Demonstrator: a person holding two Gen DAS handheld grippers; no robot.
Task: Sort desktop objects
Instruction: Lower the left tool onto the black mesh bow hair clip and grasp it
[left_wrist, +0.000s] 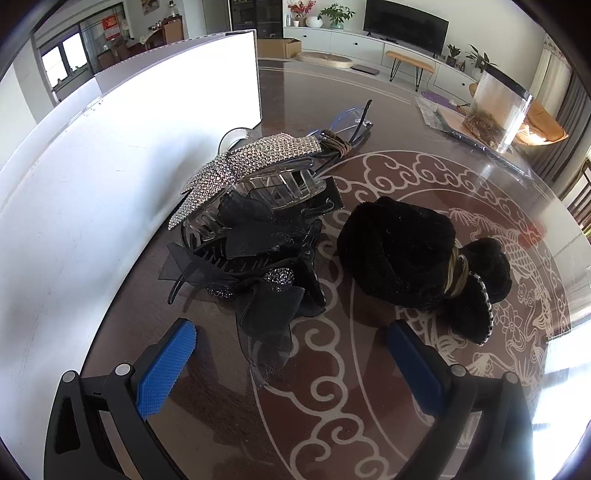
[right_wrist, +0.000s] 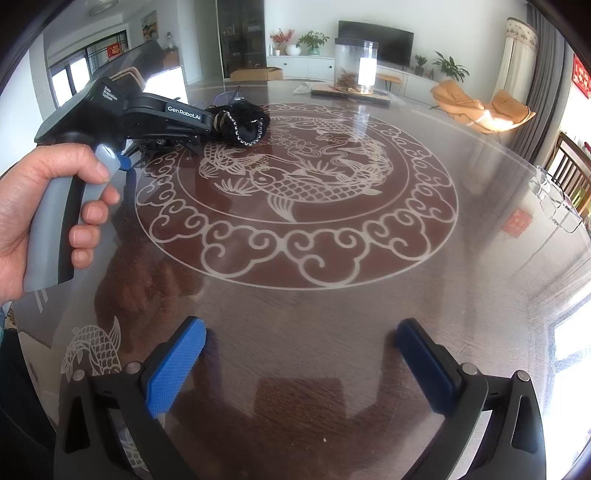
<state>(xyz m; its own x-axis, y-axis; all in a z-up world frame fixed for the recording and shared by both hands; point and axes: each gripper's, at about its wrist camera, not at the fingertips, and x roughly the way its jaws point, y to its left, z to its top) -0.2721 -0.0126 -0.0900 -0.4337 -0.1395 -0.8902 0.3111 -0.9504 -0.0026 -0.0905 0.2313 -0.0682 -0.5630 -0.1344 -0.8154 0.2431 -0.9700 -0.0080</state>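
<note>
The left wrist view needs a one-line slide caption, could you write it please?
Open left gripper hovers before a pile of hair clips and a black scrunchie beside a white box.

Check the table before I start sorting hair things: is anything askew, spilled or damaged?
Nothing looks spilled or broken. The hair accessories are just jumbled: the rhinestone clip lies tilted across a clear claw clip, over black bow clips. The black scrunchie lies apart beside them. Eyeglasses sit alone near the table edge.
</note>
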